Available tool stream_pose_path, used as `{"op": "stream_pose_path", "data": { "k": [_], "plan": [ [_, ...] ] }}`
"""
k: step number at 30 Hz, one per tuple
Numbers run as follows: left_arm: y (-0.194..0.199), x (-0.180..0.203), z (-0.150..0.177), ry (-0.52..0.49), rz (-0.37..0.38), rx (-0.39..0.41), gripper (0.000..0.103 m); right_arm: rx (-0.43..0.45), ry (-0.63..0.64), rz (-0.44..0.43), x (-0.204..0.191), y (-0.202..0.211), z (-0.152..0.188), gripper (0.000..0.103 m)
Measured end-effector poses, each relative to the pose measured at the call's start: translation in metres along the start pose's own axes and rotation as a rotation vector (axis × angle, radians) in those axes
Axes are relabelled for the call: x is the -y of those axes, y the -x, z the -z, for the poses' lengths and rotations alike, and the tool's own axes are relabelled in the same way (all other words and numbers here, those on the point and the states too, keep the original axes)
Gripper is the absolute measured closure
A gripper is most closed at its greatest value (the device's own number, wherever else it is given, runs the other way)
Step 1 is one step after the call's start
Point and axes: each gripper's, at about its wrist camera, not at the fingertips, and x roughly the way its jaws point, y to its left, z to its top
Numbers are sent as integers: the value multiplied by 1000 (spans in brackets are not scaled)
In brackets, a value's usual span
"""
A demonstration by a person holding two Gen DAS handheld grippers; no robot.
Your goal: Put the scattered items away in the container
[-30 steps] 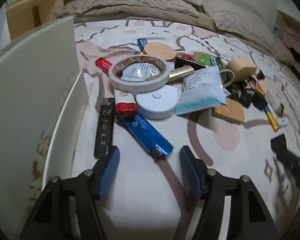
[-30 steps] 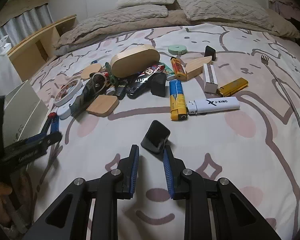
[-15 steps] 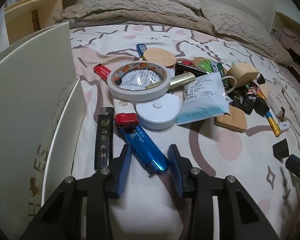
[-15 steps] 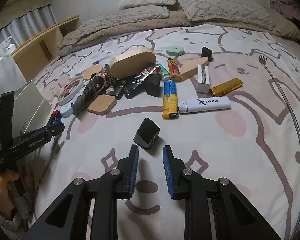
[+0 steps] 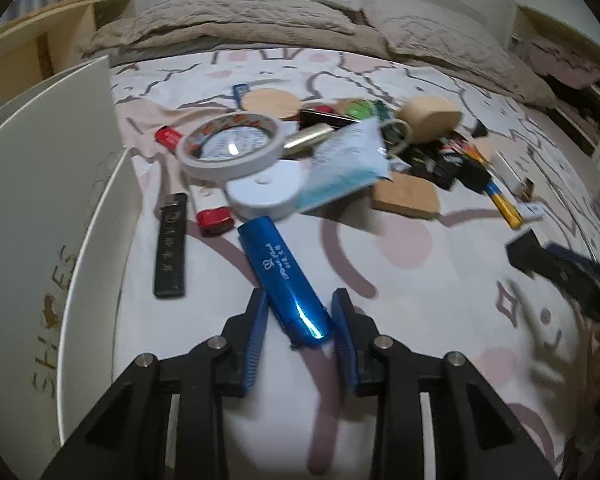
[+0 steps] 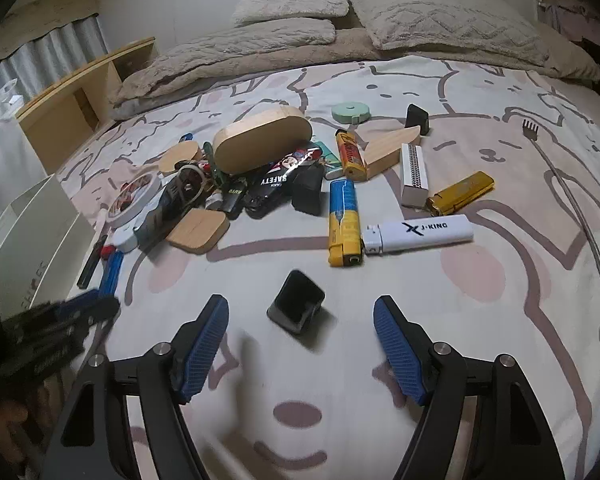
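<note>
Bedroom scene: bed (image 6: 440, 300) with a patterned sheet carries everything; pillows and a rumpled blanket fill the top of both views. White container (image 5: 40, 200) stands at the left edge of the left wrist view, open side toward the clutter; its inside is not visible, so what it already holds cannot be told. Judged progress: early, since nearly all items lie on the sheet. Main pile sits centre frame: tape roll (image 5: 230, 150), white round disc (image 5: 266, 192), wooden oval box (image 6: 262, 144), then a looser spread of lighters at right, including the white lighter (image 6: 418, 234) and gold lighter (image 6: 460, 194). Left tongs (image 5: 299, 338) bracket the near end of the blue lighter (image 5: 280, 276), blades close on both sides; actual contact cannot be told. Black lighter (image 5: 171, 244) lies just beside it, between it and the container wall, so little lateral room there. Right tongs (image 6: 300, 346) are spread wide, empty, with the small black block (image 6: 296, 302) lying between the tips. Open sheet in the lower half of the right wrist view gives free approach room.
</note>
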Motion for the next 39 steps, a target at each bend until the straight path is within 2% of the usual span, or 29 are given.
{"op": "stream_pose_path", "data": {
  "k": [1,2,3,7,9,17,23,30,35,38,39],
  "plan": [
    [0,2,0,-7,-4,0,71,0,-1,1,0,-2,-1,28],
    [0,3,0,-12,-8,1,71,1,1,2,0,-3,-2,34],
    [0,4,0,-13,-7,0,71,0,7,4,-1,-5,-3,44],
    [3,5,2,-15,16,-7,72,-16,35,13,-7,-14,-2,59],
    [5,8,5,-24,24,-10,72,-15,52,19,-10,-15,-3,74],
    [16,30,19,-104,54,-29,72,-24,64,25,-14,-9,1,75],
    [30,51,35,-206,64,-51,72,-28,61,26,-16,2,10,75],
    [51,70,60,-292,119,-83,73,-22,46,11,-15,14,16,75],
    [70,84,80,-384,214,-119,73,-29,70,-10,-22,25,23,75],
    [75,90,86,-422,219,-123,73,-40,99,-13,-28,30,29,75],
    [75,91,86,-427,213,-124,67,-43,100,-12,-28,31,31,75]
  ]
}}
